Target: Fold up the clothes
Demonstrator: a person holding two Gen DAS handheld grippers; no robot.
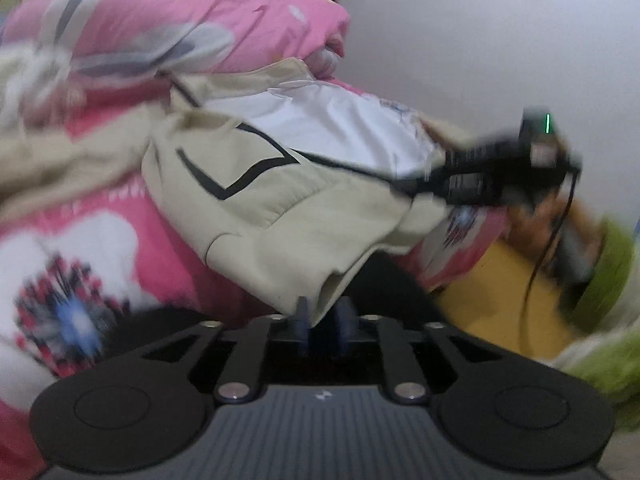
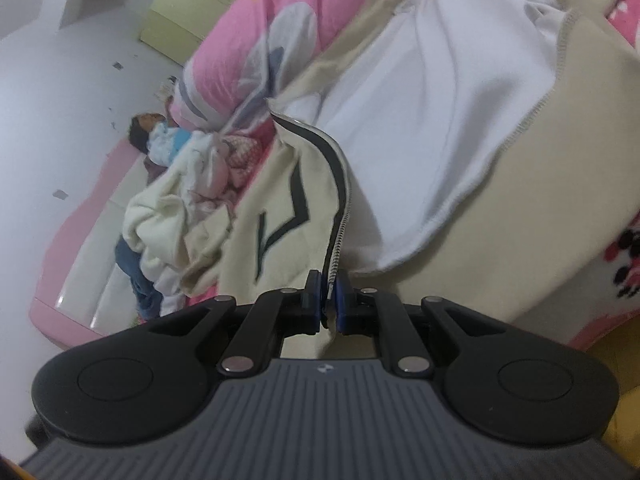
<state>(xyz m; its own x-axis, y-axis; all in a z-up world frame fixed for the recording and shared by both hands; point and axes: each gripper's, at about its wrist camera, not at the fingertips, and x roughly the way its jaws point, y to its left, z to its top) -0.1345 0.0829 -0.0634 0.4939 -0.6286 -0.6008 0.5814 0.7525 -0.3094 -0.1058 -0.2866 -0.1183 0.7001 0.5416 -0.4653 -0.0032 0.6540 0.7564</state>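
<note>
Now: your left gripper (image 1: 322, 314) pinches hem of cream zip jacket with white lining and black chevron lines (image 1: 280, 200) | your right gripper (image 2: 329, 304) clamps its zipper edge | jacket spread at 12 o'clock over pink floral bedding (image 1: 132, 220).

- Bed (image 2: 92, 240): pink frame with white padded panels, standing against a white wall.
- Bed cover (image 1: 168, 248): pink, with white patches and a red, black and blue print, spread across the bed.
- Pink quilt (image 1: 224, 20): bunched in a roll at the far side.
- Cream jacket (image 1: 280, 216): white lining, black line trim, partly lifted off the cover.
- Pile of clothes (image 2: 180, 208): cream and pink pieces heaped on the bed beside the jacket.
- Child (image 2: 160, 136) lying near the wall end; details small.
</note>
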